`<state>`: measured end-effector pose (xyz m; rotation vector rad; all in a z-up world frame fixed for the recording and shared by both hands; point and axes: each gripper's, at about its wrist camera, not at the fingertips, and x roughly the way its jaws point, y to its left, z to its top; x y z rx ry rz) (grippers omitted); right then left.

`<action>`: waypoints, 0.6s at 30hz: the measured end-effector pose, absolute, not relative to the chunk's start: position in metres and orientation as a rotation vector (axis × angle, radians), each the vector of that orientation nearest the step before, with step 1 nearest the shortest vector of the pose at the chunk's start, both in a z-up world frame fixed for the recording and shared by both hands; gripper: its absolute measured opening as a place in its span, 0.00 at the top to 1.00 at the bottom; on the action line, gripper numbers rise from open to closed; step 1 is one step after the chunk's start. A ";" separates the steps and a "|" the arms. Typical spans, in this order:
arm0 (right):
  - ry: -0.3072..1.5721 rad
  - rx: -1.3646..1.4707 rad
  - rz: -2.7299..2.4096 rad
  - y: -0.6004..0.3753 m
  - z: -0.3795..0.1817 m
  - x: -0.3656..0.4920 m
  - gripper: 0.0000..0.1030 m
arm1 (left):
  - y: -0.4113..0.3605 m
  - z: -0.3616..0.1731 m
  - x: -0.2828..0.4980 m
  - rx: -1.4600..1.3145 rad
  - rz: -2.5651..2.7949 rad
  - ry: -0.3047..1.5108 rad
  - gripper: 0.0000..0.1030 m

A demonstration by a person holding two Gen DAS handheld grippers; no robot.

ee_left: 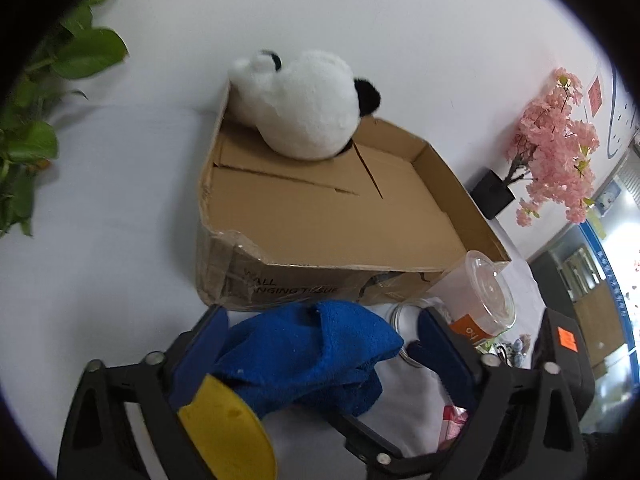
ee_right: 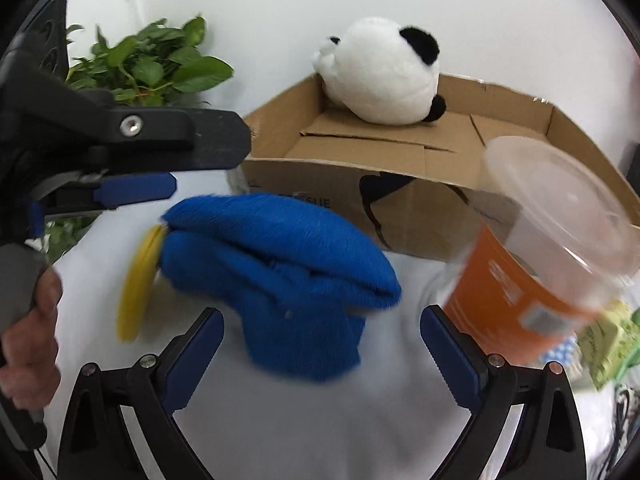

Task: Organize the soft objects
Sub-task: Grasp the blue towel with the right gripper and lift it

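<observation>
Hovering both your grippers, left (ee_left: 316, 344) and right (ee_right: 322, 340), fingers wide open, gripping nothing, around the blue toy (ee_right: 280, 272) at frame center.

A plush panda (ee_left: 300, 108) lies in the box's (ee_left: 448, 168) far corner, a folded cloth (ee_right: 280, 276) just before the box, a cup (ee_right: 532, 256) to the right.

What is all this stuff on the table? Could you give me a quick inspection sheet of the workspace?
Surface: white table.
Job's things: panda plush in the cardboard box; blue cloth on the table before it, beside a yellow disc.
Clutter: lidded plastic cup with an orange label, glass jar.
Grippers: left hand-held gripper open around the cloth; right hand-held gripper open.
Cables: nothing seen.
Surroundings: green plant, pink blossom tree, white wall.
</observation>
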<state>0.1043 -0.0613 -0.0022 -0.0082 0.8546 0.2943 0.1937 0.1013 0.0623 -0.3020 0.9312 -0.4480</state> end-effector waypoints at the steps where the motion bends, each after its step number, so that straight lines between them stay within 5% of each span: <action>1: 0.867 -0.003 0.286 -0.058 -0.005 0.111 0.06 | 0.100 0.059 0.197 -0.309 -0.458 0.959 0.26; 3: 0.866 0.005 0.265 -0.052 -0.008 0.115 0.09 | 0.099 0.047 0.202 -0.329 -0.469 1.034 0.42; 10: 0.889 -0.059 0.347 -0.031 -0.017 0.113 0.64 | 0.088 0.040 0.178 -0.338 -0.552 1.081 0.69; 18: 0.785 -0.006 0.407 -0.067 0.014 0.053 0.78 | 0.064 0.073 0.114 -0.391 -0.708 1.020 0.74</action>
